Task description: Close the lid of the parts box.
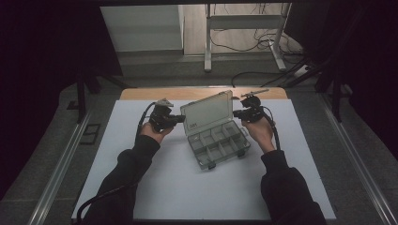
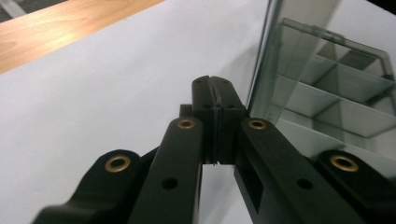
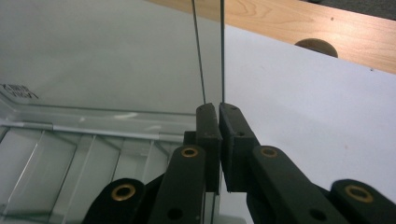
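My right claw (image 3: 219, 108) is pinched on the side edge of the clear organizer box's (image 1: 220, 145) raised lid (image 3: 107, 51); the compartments lie below and to its left. My left claw (image 2: 215, 86), jaws pressed together and holding nothing, sits just beside the lid's opposite edge.

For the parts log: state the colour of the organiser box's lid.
Clear smoky-grey plastic lid; right gripper view shows it best.
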The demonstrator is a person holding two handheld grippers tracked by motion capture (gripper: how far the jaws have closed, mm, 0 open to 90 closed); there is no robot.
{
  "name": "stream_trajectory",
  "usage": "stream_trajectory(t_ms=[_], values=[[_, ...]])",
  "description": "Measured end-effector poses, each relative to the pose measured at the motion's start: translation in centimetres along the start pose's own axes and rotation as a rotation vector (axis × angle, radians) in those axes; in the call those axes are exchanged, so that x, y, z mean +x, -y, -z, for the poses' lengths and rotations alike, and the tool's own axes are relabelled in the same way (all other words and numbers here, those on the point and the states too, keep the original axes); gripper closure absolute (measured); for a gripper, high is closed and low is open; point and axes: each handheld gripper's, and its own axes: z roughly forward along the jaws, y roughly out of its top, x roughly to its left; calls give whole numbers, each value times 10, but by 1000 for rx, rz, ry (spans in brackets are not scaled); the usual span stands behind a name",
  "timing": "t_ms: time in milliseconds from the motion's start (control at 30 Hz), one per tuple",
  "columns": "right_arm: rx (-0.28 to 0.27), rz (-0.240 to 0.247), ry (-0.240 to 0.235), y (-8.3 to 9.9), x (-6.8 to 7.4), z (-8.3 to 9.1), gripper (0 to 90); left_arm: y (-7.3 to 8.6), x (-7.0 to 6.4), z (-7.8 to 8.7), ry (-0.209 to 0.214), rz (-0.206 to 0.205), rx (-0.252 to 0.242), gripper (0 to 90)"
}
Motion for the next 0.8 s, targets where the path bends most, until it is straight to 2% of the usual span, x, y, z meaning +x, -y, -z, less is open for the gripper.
stream_trajectory(t_ms=[233,800], values=[[5,5,-10,6,2,10,862,2,-11,1,26,-2,-7,894],[34,14,-31,27,4,35,862,8,-29,2,31,-22,-3,875]])
